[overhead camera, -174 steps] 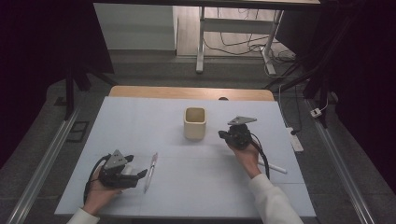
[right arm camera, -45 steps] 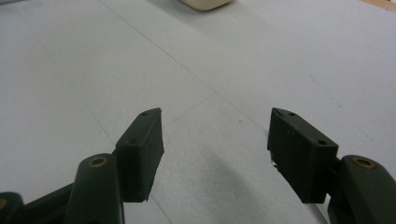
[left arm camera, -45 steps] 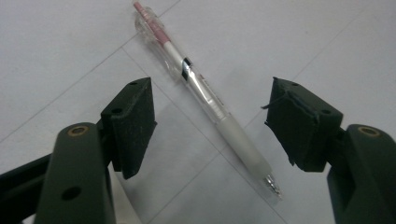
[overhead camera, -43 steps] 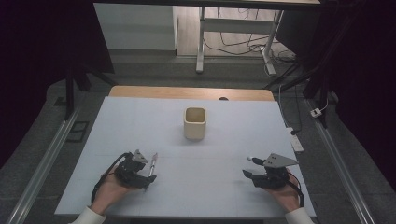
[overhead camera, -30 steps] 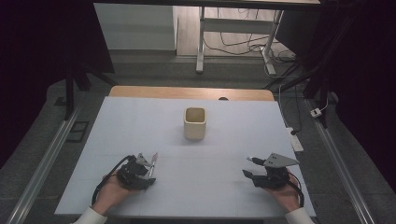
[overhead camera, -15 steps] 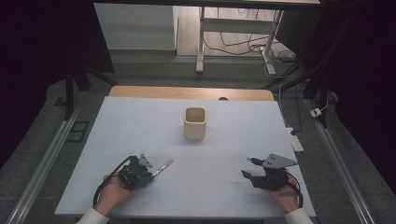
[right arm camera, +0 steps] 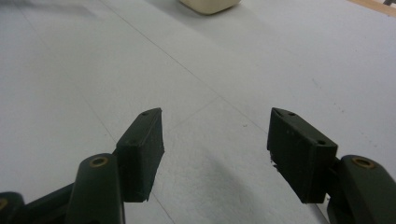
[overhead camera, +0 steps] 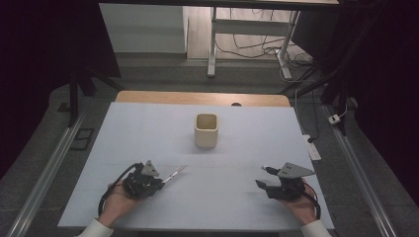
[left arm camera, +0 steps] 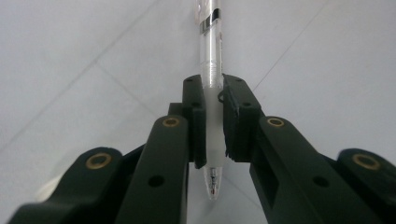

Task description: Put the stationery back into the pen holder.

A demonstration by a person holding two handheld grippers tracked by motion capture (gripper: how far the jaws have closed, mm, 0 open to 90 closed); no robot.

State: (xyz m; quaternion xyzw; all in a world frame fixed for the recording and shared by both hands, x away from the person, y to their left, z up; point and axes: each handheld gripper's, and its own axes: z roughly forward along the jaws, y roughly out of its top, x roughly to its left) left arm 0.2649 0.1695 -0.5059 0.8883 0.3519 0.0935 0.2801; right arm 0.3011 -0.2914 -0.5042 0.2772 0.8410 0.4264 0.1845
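A clear plastic pen (left arm camera: 211, 70) is clamped between the jaws of my left gripper (left arm camera: 214, 121), its tip pointing back toward the camera. In the high view the left gripper (overhead camera: 157, 181) sits at the table's front left, and the pen (overhead camera: 174, 174) sticks out of it up and to the right, lifted off the white tabletop. My right gripper (overhead camera: 262, 185) rests at the front right, and its jaws stand wide apart with nothing between them (right arm camera: 215, 140). A cream square cup (overhead camera: 206, 130) stands upright at the table's middle, far from both grippers.
The white tabletop (overhead camera: 247, 148) has a wooden strip (overhead camera: 197, 98) along its far edge. A white power strip (overhead camera: 313, 148) lies off the right edge. Metal rails run along both sides. The cup's base (right arm camera: 208, 4) shows at the top of the right gripper view.
My left gripper closed on the pen and raised it, swinging it to point up and right. Much earlier the right gripper drew back from beside the cup to the front right.
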